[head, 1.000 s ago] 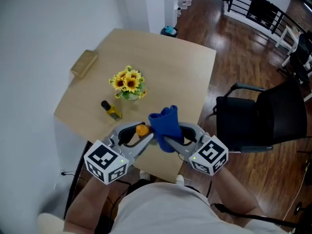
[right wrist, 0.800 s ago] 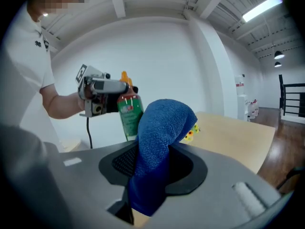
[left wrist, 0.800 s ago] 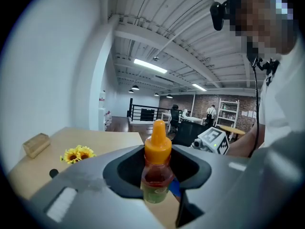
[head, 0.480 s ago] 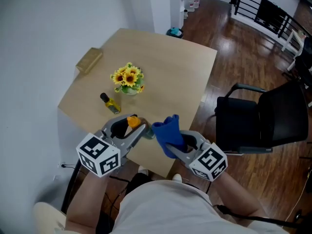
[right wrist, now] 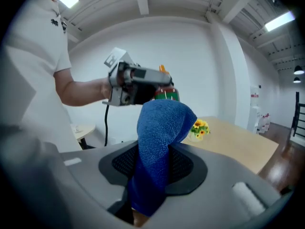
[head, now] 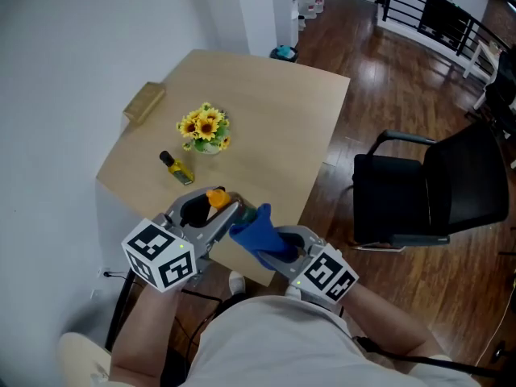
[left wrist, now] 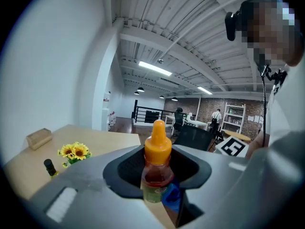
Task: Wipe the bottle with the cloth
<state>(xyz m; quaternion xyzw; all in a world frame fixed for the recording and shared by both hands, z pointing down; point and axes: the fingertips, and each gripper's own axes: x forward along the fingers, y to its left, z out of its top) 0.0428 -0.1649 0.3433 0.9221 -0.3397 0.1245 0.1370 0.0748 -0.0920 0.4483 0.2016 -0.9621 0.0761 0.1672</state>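
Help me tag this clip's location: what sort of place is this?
Probably an open-plan office or studio loft: a light wooden table, a black office chair, and strip lights under an exposed beam ceiling.

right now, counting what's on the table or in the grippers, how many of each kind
bottles: 2, the orange-capped bottle and the dark-capped bottle
blue cloth: 1
sunflower bunch: 1
wooden block: 1
total: 5

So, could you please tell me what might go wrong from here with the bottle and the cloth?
The left gripper pinches the bottle in mid-air by the table edge; a hard rub could twist it loose and drop it. The cloth stands folded out of the right gripper, so it may slip or bunch.
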